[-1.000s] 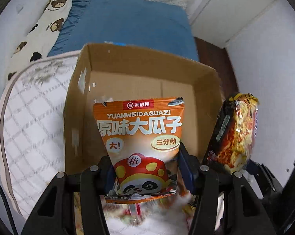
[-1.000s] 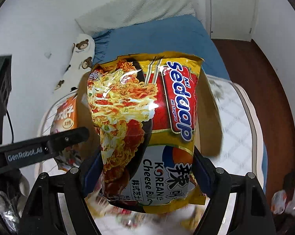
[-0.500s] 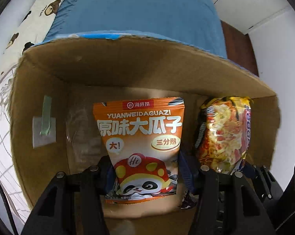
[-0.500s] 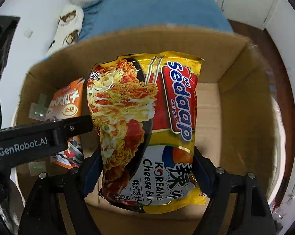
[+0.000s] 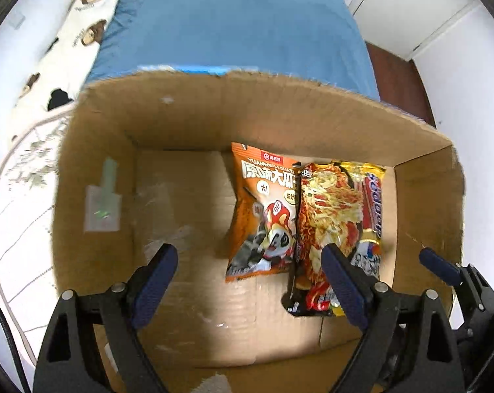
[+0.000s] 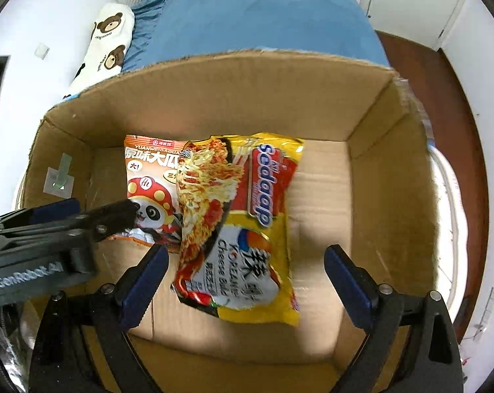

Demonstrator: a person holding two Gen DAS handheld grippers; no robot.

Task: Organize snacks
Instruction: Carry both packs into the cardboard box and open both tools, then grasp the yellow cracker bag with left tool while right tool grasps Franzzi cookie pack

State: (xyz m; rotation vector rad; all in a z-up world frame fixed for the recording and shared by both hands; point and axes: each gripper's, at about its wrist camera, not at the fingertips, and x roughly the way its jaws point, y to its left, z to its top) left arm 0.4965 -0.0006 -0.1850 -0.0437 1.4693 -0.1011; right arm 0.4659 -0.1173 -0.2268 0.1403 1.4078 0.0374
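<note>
An open cardboard box (image 5: 93,150) (image 6: 394,170) holds two snack packs lying on its floor. The orange sunflower-seed pack (image 5: 263,209) (image 6: 148,177) lies beside the yellow Sedaap noodle pack (image 5: 338,216) (image 6: 247,216), which overlaps its right edge. My left gripper (image 5: 247,275) is open and empty above the box floor, and its arm shows at the left of the right wrist view (image 6: 60,226). My right gripper (image 6: 247,278) is open and empty over the noodle pack's near end, and one of its fingertips (image 5: 437,262) shows in the left wrist view.
The box stands on a white checked mat (image 5: 14,216) on a bed. A blue sheet (image 5: 234,26) (image 6: 263,19) and a bear-print pillow (image 5: 73,39) (image 6: 106,42) lie behind it. Dark wooden floor (image 6: 443,104) is to the right. A taped label (image 5: 103,209) is on the box's left wall.
Both grippers opened and let go of their packs, which now lie on the box floor. Both grippers have drawn back and upward from the packs.
</note>
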